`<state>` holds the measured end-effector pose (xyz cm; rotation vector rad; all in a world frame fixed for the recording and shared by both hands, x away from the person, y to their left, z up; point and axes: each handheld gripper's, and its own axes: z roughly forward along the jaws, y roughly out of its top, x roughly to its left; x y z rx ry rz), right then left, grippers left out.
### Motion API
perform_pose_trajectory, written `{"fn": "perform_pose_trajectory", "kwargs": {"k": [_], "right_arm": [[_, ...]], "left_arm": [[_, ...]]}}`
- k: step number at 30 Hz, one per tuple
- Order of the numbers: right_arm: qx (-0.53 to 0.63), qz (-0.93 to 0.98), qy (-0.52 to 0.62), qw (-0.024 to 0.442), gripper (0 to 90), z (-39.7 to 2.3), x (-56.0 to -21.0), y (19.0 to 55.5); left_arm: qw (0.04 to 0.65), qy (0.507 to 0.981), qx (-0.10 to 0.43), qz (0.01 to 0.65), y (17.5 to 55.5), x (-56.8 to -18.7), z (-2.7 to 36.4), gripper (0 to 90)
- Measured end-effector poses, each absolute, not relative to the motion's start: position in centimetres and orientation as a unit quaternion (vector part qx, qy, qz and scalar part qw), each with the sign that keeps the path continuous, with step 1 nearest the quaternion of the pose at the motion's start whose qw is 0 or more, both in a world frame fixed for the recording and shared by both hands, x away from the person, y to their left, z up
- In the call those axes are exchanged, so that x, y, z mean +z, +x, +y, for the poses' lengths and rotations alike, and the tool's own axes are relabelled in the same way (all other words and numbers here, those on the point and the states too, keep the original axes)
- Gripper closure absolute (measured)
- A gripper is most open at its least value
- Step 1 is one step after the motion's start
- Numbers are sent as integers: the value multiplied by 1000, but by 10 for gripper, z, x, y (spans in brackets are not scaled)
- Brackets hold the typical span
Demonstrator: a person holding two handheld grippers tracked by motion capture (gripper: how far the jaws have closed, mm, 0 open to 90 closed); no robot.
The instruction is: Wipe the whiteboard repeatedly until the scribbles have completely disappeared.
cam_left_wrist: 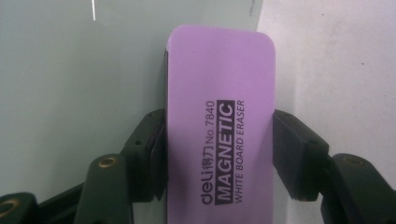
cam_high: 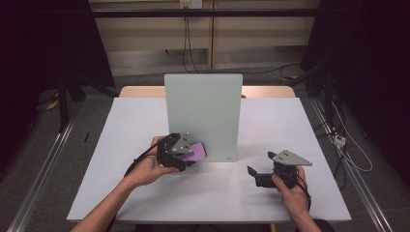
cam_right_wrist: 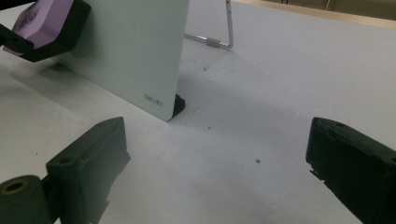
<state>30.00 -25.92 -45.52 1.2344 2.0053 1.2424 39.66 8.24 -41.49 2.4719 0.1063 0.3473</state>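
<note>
A pale green whiteboard stands upright on its stand in the middle of the white table. My left gripper is shut on a purple magnetic whiteboard eraser, low against the board's front near its lower left part. In the left gripper view the eraser sits between both pads, its felt side toward the board. My right gripper rests open near the table's right front, jaws wide apart with nothing between them. From the right gripper view the board and eraser appear at the upper left.
The board's metal stand leg shows behind it, and a black foot holds its lower corner. A wooden table edge lies behind the white top. Cables hang along the back wall.
</note>
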Motion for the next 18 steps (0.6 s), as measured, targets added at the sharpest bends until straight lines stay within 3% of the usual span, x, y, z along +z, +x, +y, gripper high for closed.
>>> {"fn": "perform_pose_trajectory", "kwargs": {"k": [7,18], "right_arm": [[455,728,455,236,51,-260,-455,301],[453,728,458,236,52,-259,-456,303]], "left_arm": [[319,938,125,47,397,-415,87,408],[371,910,158,96,410,-378,123,408]]}}
